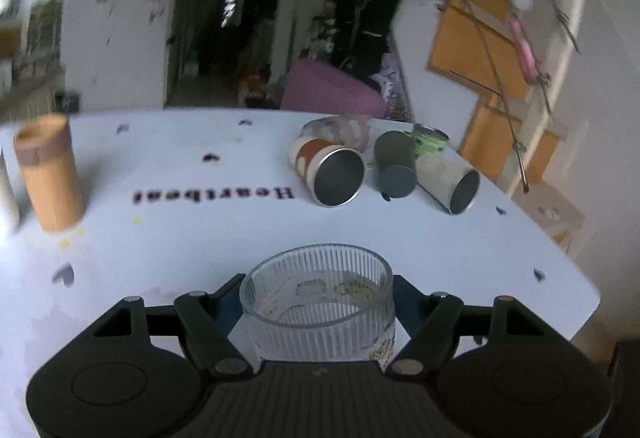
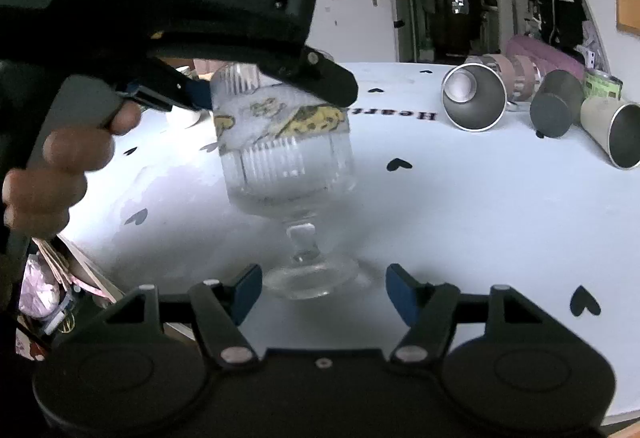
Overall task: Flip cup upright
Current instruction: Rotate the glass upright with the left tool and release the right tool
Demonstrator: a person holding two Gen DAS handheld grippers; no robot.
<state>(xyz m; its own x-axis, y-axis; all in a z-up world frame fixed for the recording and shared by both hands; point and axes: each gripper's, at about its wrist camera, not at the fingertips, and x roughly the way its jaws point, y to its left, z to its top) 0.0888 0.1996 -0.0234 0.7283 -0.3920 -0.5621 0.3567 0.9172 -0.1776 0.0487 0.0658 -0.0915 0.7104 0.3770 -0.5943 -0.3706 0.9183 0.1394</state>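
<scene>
A clear ribbed glass goblet (image 2: 286, 158) with a yellow-patterned band stands upright, its foot on the white table (image 2: 460, 222). My left gripper (image 1: 318, 302) is shut on the goblet's bowl (image 1: 320, 302) near the rim; it shows in the right wrist view (image 2: 276, 96) reaching in from the left. My right gripper (image 2: 322, 296) is open, its blue pads on either side of the goblet's foot, apart from it.
Several cups lie on their sides at the far right: a steel-lined cup (image 1: 334, 168), a dark cup (image 1: 394, 166), a pale cup (image 1: 452, 184), and a pink one (image 1: 344, 128) behind. A tan cylinder (image 1: 50, 174) stands at the left. The table edge is at the right.
</scene>
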